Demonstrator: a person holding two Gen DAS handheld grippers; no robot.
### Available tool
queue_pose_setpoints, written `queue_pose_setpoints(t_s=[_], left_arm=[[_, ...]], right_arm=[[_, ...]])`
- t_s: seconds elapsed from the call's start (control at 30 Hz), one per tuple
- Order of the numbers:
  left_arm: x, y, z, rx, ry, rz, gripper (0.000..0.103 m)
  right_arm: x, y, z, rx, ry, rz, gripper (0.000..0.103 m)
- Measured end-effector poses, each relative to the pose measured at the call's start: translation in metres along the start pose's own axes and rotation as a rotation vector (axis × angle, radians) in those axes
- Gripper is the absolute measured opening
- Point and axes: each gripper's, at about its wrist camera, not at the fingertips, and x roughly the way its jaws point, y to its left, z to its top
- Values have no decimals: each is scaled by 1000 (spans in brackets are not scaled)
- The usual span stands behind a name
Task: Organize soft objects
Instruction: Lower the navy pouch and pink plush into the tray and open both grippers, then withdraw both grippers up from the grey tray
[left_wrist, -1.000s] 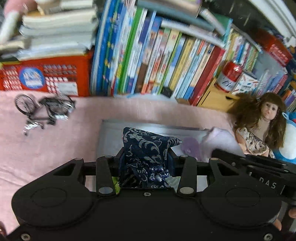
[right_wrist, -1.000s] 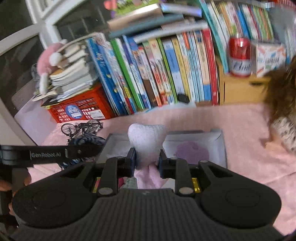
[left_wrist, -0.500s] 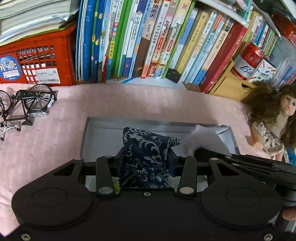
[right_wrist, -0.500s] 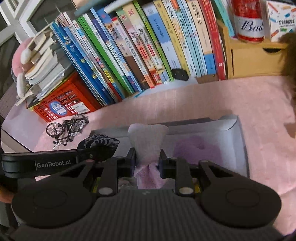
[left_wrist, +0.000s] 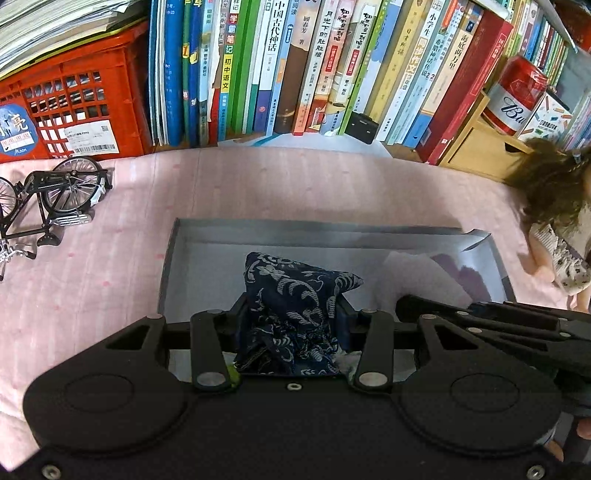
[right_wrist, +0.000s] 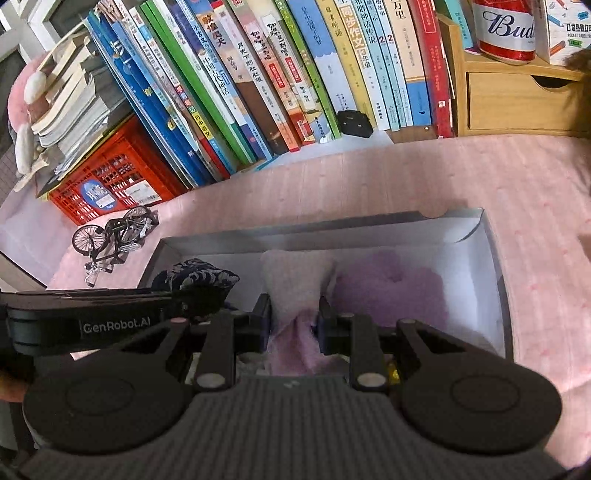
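Left gripper: the left gripper (left_wrist: 291, 317) is clamped on a dark blue patterned cloth bag (left_wrist: 295, 291), the fabric bunched between its pads
Right gripper: the right gripper (right_wrist: 294, 317) is nearly closed, pinching a pale pink soft pouch (right_wrist: 295, 280) at its narrow waist
Change: over the last second both grippers have come down together toward the grey box (left_wrist: 168, 258); the book row (left_wrist: 295, 66) now fills the far part of each view and the box interior lies straight ahead
Where the things are: the blue bag hangs over the left half of the box, the pink pouch over the middle; a purple fluffy item (right_wrist: 391, 291) already lies in the right part, just beside the pouch
Meaning: both soft items look ready to be set down in the box; neither grip has let go yet
Surroundings: a model bicycle (left_wrist: 48, 199) sits on the pink cover (left_wrist: 258, 184) left of the box, a doll (left_wrist: 561, 229) at the right
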Motion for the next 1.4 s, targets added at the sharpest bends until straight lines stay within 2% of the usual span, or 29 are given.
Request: queue_pose_setpoints(t_s=[0.2,0.43,0.63,0.8,0.93,1.2,1.4], left_arm=[[4,-2,-2,34,1,32,45],[7,-1,0,40,9,35,47],[0,-6,-1,65,7,63,52],[-23,-13,-6,104,-34,83,63],[-50,-22,-14,139,-59,74,68],[-102,-40,-52,234,-101,38,70],[-142,-53,-87,295,-133,0,70]], right_arm=[[2,-1,-1,-2,6,2,31],[4,-1,-1,-3,12,-2,35],[-5,0,-2,-7,-13,5,59],[-25,3,-2,-13,-30,16,68],[-48,9,-5,-33,-42,14,72],[-98,11,-23,-74,-9,-28,77],[-132,7,-39,-73,39,-21,83]])
